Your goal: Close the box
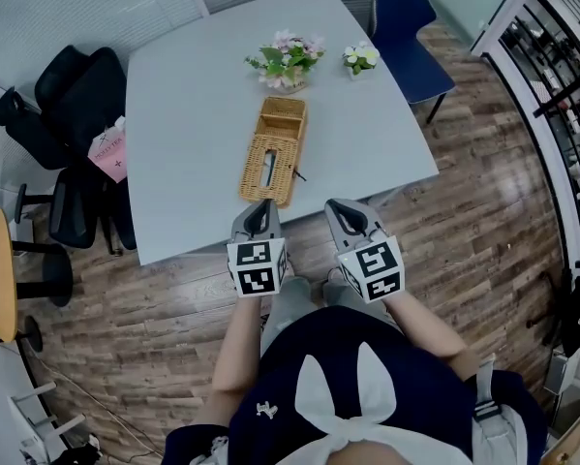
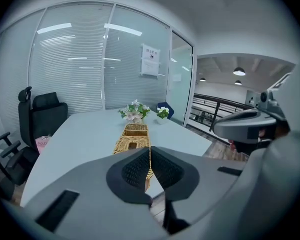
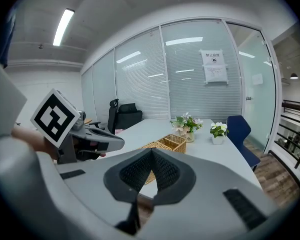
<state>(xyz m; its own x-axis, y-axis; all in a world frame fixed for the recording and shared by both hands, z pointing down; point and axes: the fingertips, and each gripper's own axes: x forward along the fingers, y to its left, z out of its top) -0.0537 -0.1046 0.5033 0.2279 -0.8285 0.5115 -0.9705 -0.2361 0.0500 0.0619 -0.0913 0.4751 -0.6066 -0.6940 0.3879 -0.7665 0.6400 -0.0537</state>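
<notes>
You are holding the left gripper (image 1: 261, 206) and right gripper (image 1: 347, 208) just off the table's (image 1: 188, 114) near edge, both with jaws pressed together on nothing. The wicker box (image 1: 273, 151) is lying just beyond them, its far half showing an open hollow, so it is not looking closed. You are facing one box, two flower pots (image 1: 288, 61), and one table.

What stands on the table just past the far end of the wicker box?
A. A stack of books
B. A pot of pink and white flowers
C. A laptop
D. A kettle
B: a pot of pink and white flowers stands close behind the far end of the wicker box on the table, with a smaller white-flowered pot off to one side.
</notes>
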